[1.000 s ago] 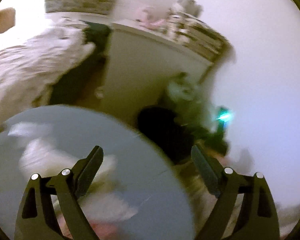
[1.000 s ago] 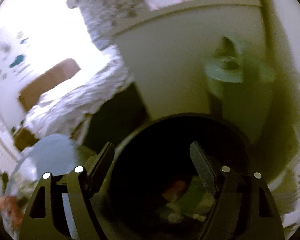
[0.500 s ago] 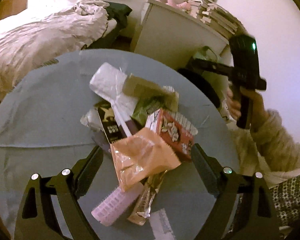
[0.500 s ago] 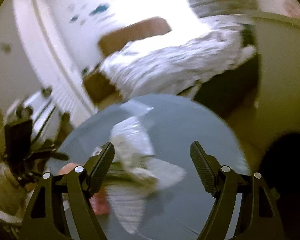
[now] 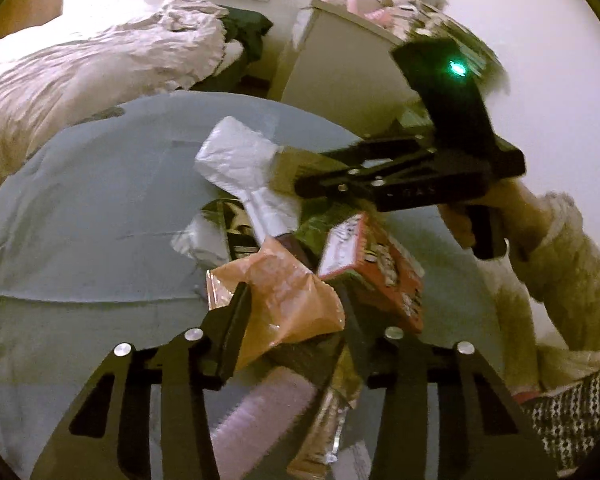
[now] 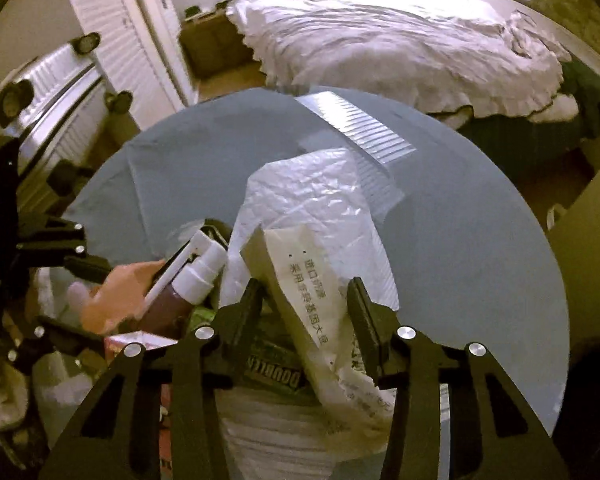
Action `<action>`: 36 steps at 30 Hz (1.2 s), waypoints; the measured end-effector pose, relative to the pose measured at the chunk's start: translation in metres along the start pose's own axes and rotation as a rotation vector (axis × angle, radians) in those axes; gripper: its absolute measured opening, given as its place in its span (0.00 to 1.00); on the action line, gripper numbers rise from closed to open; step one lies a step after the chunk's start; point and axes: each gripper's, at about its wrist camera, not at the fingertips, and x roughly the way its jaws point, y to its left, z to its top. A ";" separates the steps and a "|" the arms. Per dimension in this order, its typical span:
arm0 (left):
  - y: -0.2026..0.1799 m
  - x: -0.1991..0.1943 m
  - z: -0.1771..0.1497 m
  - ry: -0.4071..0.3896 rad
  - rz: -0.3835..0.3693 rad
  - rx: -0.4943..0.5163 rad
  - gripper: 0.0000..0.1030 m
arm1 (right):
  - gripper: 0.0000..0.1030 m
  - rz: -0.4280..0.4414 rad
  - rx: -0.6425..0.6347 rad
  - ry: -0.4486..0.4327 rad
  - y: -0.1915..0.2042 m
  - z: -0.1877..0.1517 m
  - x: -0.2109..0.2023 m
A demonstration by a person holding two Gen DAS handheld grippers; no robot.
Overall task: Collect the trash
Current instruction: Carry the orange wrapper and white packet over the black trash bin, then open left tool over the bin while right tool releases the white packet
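A pile of trash lies on a round grey-blue table (image 5: 80,216). My left gripper (image 5: 294,304) has its jaws partly closed around an orange plastic wrapper (image 5: 284,300); both fingers touch it. A red carton (image 5: 380,276) lies just right of it. My right gripper (image 6: 306,304) has its jaws narrowed around a beige paper carton with printed text (image 6: 300,280); a small gap shows at the right finger. It shows in the left wrist view (image 5: 300,188), reaching into the pile. A white plastic bag (image 6: 312,200) lies under the carton.
A pink hair roller (image 5: 260,412) and a foil wrapper (image 5: 332,416) lie near my left fingers. A brown bottle with a white cap (image 6: 188,284) and a clear comb (image 6: 356,132) lie on the table. A bed (image 6: 400,40), a suitcase (image 6: 48,92) and a white cabinet (image 5: 340,72) surround it.
Both grippers moved in over the trash pile and narrowed their jaws, the left around the orange wrapper, the right around the beige carton. Earlier both were wide open; the right swung from the bin.
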 end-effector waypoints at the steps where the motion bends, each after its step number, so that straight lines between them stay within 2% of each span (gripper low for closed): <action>1: 0.002 0.000 0.000 -0.005 0.005 -0.014 0.35 | 0.34 0.003 0.008 -0.012 0.000 0.000 -0.001; 3: 0.009 -0.007 0.000 -0.033 0.006 -0.049 0.30 | 0.26 0.018 0.031 -0.062 -0.002 -0.003 -0.011; 10: 0.018 -0.037 0.012 -0.124 0.002 -0.122 0.28 | 0.22 0.043 0.143 -0.273 -0.027 -0.024 -0.069; 14: 0.009 -0.052 0.029 -0.167 -0.011 -0.122 0.28 | 0.22 0.046 0.233 -0.413 -0.052 -0.050 -0.109; 19: -0.031 -0.047 0.070 -0.192 -0.074 -0.054 0.28 | 0.22 -0.035 0.394 -0.557 -0.105 -0.104 -0.147; 22: -0.067 -0.025 0.101 -0.189 -0.125 0.008 0.28 | 0.22 -0.107 0.536 -0.617 -0.147 -0.143 -0.165; 27: -0.127 0.032 0.149 -0.166 -0.229 0.092 0.28 | 0.22 -0.214 0.712 -0.665 -0.203 -0.199 -0.182; 31: -0.170 0.090 0.179 -0.106 -0.324 0.117 0.28 | 0.22 -0.269 0.819 -0.690 -0.238 -0.233 -0.188; 36: -0.212 0.159 0.200 -0.017 -0.367 0.157 0.28 | 0.22 -0.324 0.903 -0.693 -0.275 -0.262 -0.185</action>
